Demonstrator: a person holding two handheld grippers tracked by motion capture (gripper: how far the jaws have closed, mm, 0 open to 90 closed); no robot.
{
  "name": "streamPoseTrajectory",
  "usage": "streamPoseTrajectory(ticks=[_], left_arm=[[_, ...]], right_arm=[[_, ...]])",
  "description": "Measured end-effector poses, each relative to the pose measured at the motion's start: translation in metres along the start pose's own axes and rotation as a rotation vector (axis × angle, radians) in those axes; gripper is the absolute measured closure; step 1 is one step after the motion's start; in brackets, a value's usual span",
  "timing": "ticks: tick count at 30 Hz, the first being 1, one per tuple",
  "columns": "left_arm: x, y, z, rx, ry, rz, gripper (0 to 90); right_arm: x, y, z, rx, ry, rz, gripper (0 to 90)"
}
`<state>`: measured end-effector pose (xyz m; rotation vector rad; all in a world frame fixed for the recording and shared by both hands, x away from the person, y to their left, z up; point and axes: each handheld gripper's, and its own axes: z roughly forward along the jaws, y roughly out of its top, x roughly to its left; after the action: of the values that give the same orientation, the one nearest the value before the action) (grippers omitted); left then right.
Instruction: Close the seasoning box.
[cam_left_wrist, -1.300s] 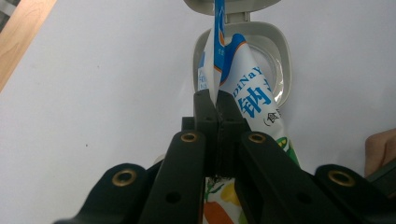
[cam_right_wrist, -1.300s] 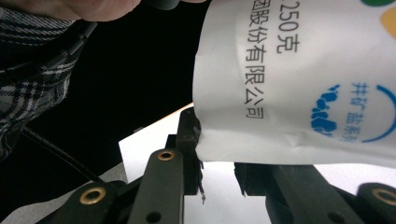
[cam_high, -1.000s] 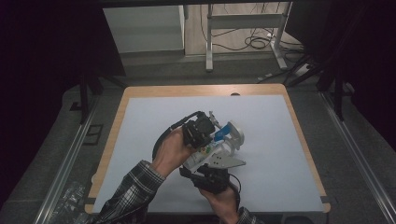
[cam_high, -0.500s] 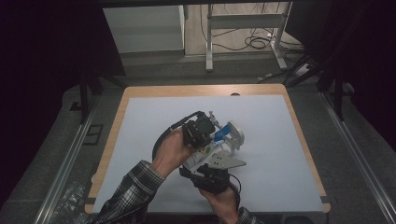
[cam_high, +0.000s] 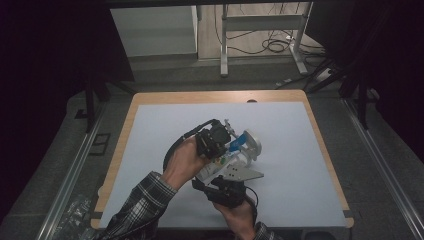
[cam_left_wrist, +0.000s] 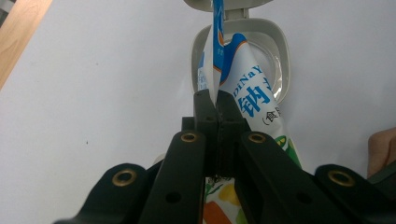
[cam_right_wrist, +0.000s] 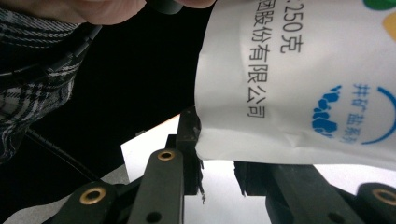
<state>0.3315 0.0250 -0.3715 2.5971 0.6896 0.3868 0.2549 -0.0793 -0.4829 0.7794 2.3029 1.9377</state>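
Observation:
A white salt pouch (cam_high: 214, 166) with blue print and green and orange marks is held tilted over a white container (cam_high: 254, 146) whose lid stands open. My left gripper (cam_high: 223, 141) is shut on the pouch's folded upper edge (cam_left_wrist: 219, 70), right above the container's open mouth (cam_left_wrist: 276, 56). My right gripper (cam_high: 221, 172) comes from below and is shut on the pouch's bottom end (cam_right_wrist: 299, 84). One finger (cam_right_wrist: 188, 128) presses the pouch's corner; the other is mostly hidden behind the pouch.
The white mat (cam_high: 300, 145) covers a table with a wooden rim (cam_high: 125, 135). A plaid sleeve (cam_high: 142, 200) comes in from the lower left. Metal frame legs (cam_high: 224, 45) and cables lie on the floor beyond the table. Crumpled plastic (cam_high: 75, 217) lies at the lower left.

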Motion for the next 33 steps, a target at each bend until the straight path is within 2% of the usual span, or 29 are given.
streamPoseTrajectory(ticks=[33], left_arm=[[0.0010,0.0007,0.0003,0.015,-0.005,0.001,90.0]], right_arm=[[0.0008,0.0010,0.0005,-0.003,0.001,-0.001,72.9]])
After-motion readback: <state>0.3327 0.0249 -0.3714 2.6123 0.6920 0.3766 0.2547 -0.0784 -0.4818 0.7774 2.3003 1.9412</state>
